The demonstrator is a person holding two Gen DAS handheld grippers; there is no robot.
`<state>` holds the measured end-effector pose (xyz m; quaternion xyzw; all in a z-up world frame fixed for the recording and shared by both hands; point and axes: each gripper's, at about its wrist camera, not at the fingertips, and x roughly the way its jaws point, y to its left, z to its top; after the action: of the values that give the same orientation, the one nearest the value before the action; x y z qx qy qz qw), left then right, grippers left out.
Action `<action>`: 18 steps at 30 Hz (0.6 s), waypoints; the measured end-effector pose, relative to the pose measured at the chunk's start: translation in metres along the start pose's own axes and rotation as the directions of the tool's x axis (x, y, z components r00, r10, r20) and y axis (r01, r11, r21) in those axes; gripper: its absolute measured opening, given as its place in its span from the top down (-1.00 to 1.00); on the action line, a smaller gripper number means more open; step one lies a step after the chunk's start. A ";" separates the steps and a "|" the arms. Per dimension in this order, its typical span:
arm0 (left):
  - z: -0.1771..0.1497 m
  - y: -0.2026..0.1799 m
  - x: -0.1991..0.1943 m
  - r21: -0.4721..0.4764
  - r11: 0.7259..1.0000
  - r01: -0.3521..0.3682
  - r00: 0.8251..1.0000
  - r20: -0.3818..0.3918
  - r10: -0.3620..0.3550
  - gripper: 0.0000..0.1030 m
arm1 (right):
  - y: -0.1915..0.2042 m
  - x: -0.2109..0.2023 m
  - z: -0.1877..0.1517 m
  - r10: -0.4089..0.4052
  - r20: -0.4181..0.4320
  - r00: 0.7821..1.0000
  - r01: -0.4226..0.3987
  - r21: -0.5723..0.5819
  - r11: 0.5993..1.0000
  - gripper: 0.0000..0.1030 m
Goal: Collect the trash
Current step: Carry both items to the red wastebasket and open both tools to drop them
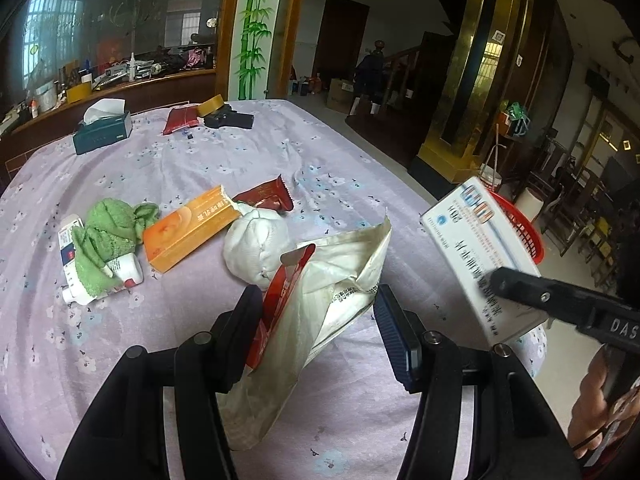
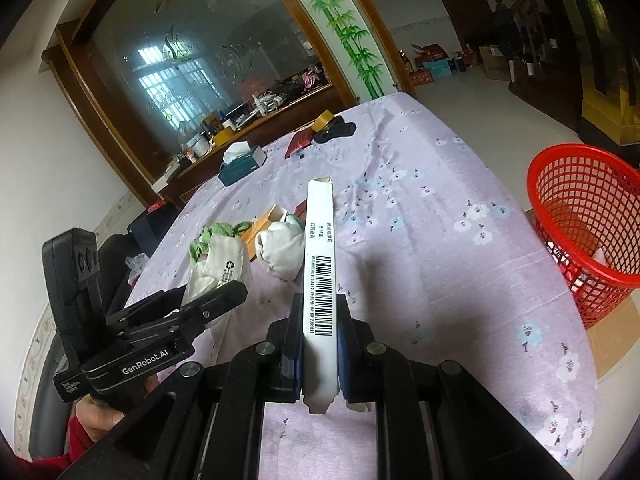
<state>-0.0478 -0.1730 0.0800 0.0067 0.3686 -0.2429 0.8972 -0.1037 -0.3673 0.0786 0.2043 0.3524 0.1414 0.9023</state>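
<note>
The left gripper [image 1: 316, 320] stands partly open, its pads pressed on a crumpled white-and-red bag [image 1: 320, 304] held up over the desk [image 1: 200, 160]. The right gripper [image 2: 319, 344] is clamped tight on the thin edge of a flat white box [image 2: 320, 256], barcode side up. Beyond the bag on the lilac flowered cloth lie a white cloth ball [image 1: 256, 244], an orange box [image 1: 188, 230], a green rag [image 1: 106, 236] over small bottles, and a dark red wrapper [image 1: 268, 196]. A red basket [image 2: 588, 224] stands past the desk's right edge, apart from the white box.
</note>
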 end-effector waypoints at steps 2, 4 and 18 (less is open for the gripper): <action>0.000 0.000 0.001 0.001 1.000 -0.006 1.000 -0.004 0.006 -0.09 | -0.002 -0.004 0.001 -0.003 0.008 1.000 0.003 0.004 1.000 0.72; 0.001 0.000 0.003 0.003 1.000 -0.008 1.000 -0.007 0.008 -0.09 | -0.005 -0.006 0.002 -0.005 0.013 1.000 0.005 0.009 1.000 0.72; 0.023 -0.045 0.018 0.077 0.997 0.029 0.999 -0.020 -0.028 -0.09 | -0.043 -0.038 0.010 -0.032 0.080 0.996 0.026 0.073 0.997 0.72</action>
<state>-0.0418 -0.2250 0.0919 0.0385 0.3674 -0.2698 0.8892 -0.1194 -0.4229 0.0869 0.2369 0.3232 0.1069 0.9099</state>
